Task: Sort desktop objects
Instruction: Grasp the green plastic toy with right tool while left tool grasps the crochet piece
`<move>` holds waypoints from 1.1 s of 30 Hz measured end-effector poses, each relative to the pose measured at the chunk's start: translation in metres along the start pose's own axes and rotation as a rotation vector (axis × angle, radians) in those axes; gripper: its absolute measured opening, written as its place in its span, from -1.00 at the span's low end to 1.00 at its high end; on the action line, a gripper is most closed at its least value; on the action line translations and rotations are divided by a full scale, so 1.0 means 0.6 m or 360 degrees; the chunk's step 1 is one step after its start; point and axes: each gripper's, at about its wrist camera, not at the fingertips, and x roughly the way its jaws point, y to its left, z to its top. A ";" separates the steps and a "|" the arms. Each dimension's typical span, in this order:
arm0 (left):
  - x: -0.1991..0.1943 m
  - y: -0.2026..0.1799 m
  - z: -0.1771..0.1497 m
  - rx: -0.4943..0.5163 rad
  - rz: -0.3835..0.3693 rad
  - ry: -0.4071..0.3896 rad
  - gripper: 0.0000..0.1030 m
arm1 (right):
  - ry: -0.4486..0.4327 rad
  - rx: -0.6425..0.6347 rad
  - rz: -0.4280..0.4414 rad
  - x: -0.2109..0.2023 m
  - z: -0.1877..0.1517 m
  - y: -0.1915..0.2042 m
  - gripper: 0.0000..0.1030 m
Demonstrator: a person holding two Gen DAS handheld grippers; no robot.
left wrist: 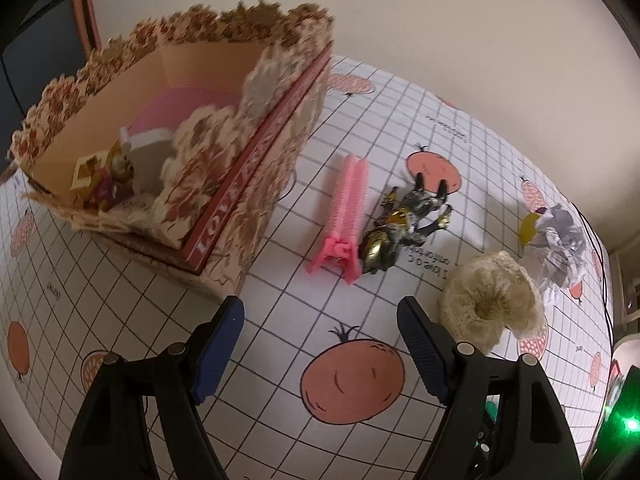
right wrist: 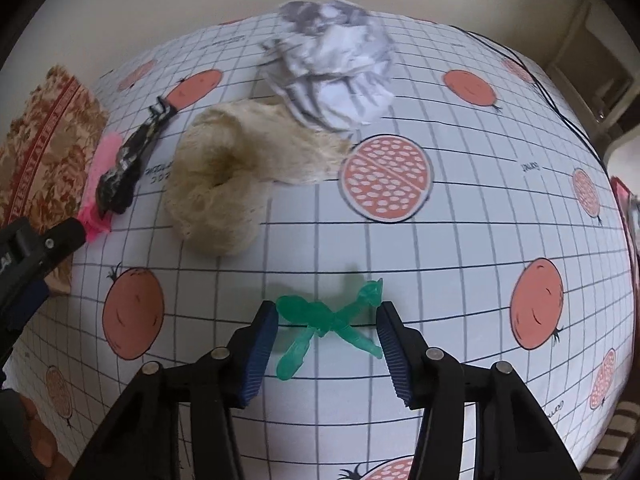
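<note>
Left wrist view. The left gripper hovers above the fruit-print tablecloth, jaws wide apart, nothing between them. The floral box serves as landmark: it stands at upper left, open-topped, its near wall partly torn and its far rim blurred. Inside it lie a small toy figure and a grey-and-white object too hidden by the wall to identify. Just right of the box lies a pink hair roller; touching the roller's right side is a black-and-gold action figure. Farther right of the box sit a cream crocheted piece and, beyond it, crumpled paper, with a yellow item at its left edge that cannot be made out. The green toy is not visible here.

Right wrist view. The right gripper points down at the cloth, jaws partly open around a green plastic toy figure lying flat, well right of the box. The left pad appears to touch the toy's rounded end; whether the right pad presses on it cannot be told. The box is cut off at the left edge, its interior unseen. The roller is largely covered by the action figure. The crocheted piece and paper show fully. The other gripper intrudes at lower left.
</note>
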 end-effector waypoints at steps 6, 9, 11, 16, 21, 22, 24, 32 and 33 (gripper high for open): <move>-0.011 -0.038 -0.007 0.0146 -0.0051 -0.0062 0.55 | -0.0102 0.0166 0.0011 -0.018 0.006 -0.044 0.05; -0.011 -0.066 -0.012 0.0254 -0.0089 -0.0072 0.55 | -0.0185 0.0313 0.0054 -0.036 0.017 -0.073 0.05; -0.013 -0.089 -0.019 0.0322 -0.0109 -0.0070 0.55 | -0.0208 0.0378 0.0091 -0.037 0.020 -0.088 0.05; -0.015 -0.145 -0.030 0.0518 -0.0200 -0.0057 0.55 | -0.0264 0.0548 0.0141 -0.036 0.025 -0.111 0.06; 0.008 -0.177 -0.043 0.0607 -0.0166 0.0008 0.55 | -0.0278 0.0692 0.0181 -0.016 0.032 -0.143 0.06; 0.014 -0.179 -0.043 0.0607 -0.0158 0.0016 0.55 | -0.0274 0.0709 0.0182 -0.013 0.031 -0.148 0.06; 0.023 -0.183 -0.044 0.0622 -0.0126 0.0019 0.55 | -0.0267 0.0733 0.0191 -0.005 0.032 -0.155 0.06; 0.043 -0.185 -0.043 0.0626 -0.0072 0.0017 0.55 | -0.0258 0.0771 0.0271 0.013 0.033 -0.150 0.06; 0.045 -0.186 -0.042 0.0633 -0.0075 0.0018 0.55 | -0.0253 0.0772 0.0278 0.016 0.033 -0.148 0.06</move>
